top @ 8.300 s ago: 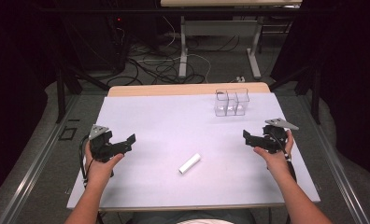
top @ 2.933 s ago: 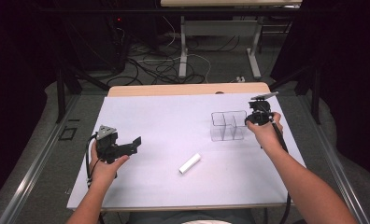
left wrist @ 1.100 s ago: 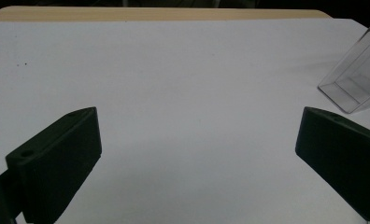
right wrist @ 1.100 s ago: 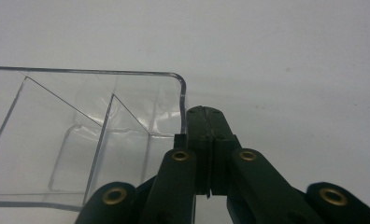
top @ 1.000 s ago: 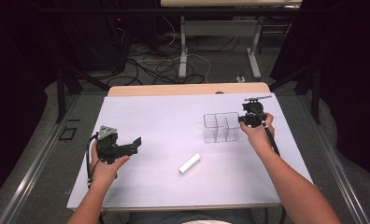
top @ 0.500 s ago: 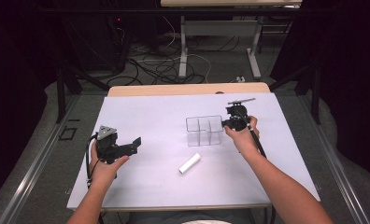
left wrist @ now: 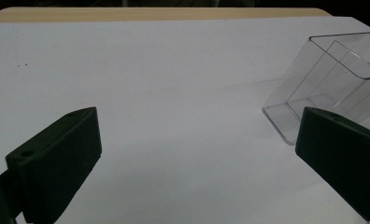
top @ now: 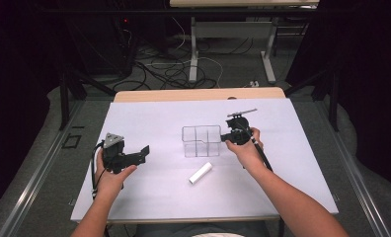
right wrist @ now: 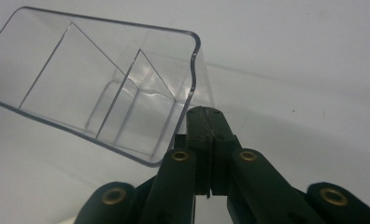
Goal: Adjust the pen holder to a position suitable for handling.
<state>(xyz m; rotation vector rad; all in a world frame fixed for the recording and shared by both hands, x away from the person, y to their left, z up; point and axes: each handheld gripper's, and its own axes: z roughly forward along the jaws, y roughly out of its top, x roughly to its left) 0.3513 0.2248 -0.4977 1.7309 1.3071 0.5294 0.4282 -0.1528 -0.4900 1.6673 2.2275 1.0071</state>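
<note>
On the table's left, the left gripper (top: 143, 153) rests with jaws wide apart. Mid-table, the clear divided box (top: 201, 141) looks light, stiff and slippery; the right gripper (top: 226, 138) pinches its thin wall, the sensible hold.

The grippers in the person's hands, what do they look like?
The left black two-jaw gripper has chunky, blocky jaws, a grey three-cornered plate on top and a black cable trailing down. The right black two-jaw gripper has brass-coloured rivets on its linkage, a thin grey plate and a black cable too. The forearms are bare, with no sleeves showing.
</note>
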